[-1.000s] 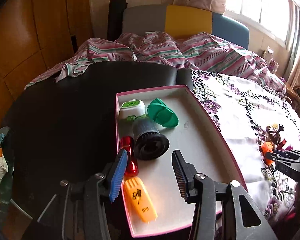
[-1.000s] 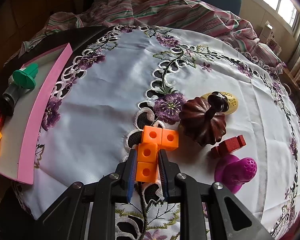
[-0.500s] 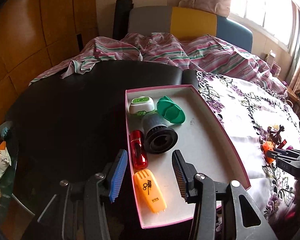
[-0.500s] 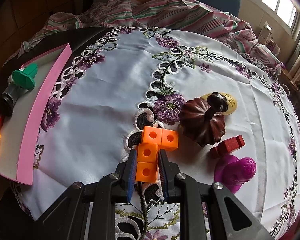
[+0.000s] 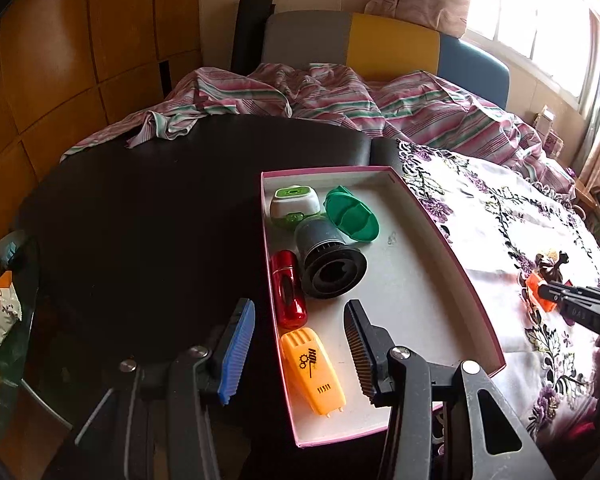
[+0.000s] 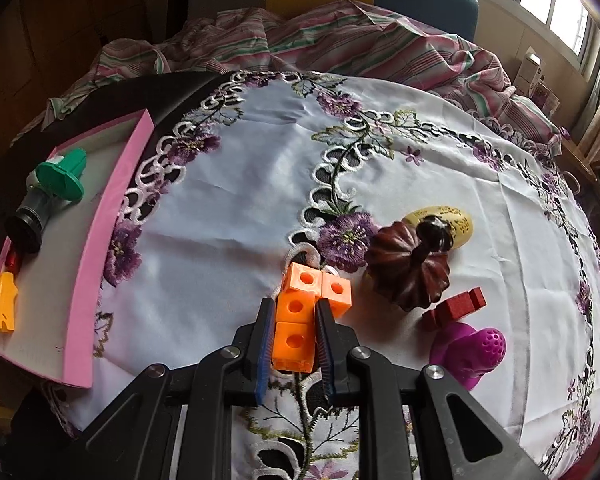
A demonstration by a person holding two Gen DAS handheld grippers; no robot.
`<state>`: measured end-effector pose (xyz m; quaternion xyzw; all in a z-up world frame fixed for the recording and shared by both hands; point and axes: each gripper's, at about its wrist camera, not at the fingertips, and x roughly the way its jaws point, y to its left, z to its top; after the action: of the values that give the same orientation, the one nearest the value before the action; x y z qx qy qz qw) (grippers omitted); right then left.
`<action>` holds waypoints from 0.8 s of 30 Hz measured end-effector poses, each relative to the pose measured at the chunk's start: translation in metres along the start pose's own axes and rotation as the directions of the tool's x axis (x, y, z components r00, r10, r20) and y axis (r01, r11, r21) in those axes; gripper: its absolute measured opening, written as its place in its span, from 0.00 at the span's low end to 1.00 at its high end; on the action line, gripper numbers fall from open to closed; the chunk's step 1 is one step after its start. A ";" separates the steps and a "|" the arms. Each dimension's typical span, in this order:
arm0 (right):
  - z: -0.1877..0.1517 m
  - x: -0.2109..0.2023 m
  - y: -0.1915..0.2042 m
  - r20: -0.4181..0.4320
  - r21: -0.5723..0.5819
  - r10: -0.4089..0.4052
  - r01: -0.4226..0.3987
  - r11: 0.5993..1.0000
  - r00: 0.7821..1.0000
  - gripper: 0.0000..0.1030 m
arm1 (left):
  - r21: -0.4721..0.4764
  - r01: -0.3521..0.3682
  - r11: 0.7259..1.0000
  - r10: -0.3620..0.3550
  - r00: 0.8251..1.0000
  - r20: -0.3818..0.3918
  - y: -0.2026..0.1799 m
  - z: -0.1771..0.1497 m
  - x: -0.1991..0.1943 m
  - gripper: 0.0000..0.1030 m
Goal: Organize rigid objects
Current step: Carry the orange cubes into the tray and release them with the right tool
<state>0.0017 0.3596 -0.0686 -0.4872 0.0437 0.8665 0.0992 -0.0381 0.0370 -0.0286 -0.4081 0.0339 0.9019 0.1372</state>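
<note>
Right, the right gripper (image 6: 293, 344) is clamped on the orange block piece (image 6: 300, 320); both pads press its sides, jaws as narrow as they go. The piece is four joined cubes with round holes, sitting on the embroidered tablecloth (image 6: 228, 216), near the cloth's front edge. Whether it is lifted clear of the cloth, can't tell.

Just right of it: dark wooden pumpkin (image 6: 408, 270), with a yellow egg-shaped thing (image 6: 458, 220) behind it (touching or just beside, can't tell). A red block (image 6: 454, 309) lies in front of the pumpkin, and a purple perforated piece (image 6: 470, 354) sits near that.

Left gripper (image 5: 300, 354) is partly open and holds nothing. It hangs over the near left corner of the pink tray (image 5: 460, 280); left finger is outside the tray wall over the dark table (image 5: 140, 220), right finger over the tray floor.

Tray contents, all along its left side, far to near:
- white-green gadget (image 5: 294, 206)
- green funnel-like cap (image 5: 352, 216), beside the gadget
- grey-black cylinder (image 5: 328, 260) on its side, open end toward the camera
- red tube (image 5: 288, 288), hard against the left wall
- orange flat piece (image 5: 312, 372), nearest, between the left gripper's fingers in view

The tray's right half is bare. The tray straddles the table and the cloth's edge. Striped bedding (image 5: 340, 104) is piled behind.
</note>
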 end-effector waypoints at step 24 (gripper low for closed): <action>0.058 0.037 0.187 -0.080 -0.189 0.364 -0.373 0.909 0.928 0.18 | -0.096 -0.043 0.994 0.041 0.999 -0.028 0.039 -0.007 0.005 0.46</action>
<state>-0.1051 0.1916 -0.0737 -0.4961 0.0495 0.8590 -0.1166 -0.0470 -0.0010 -0.0396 -0.4251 0.0007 0.8998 0.0979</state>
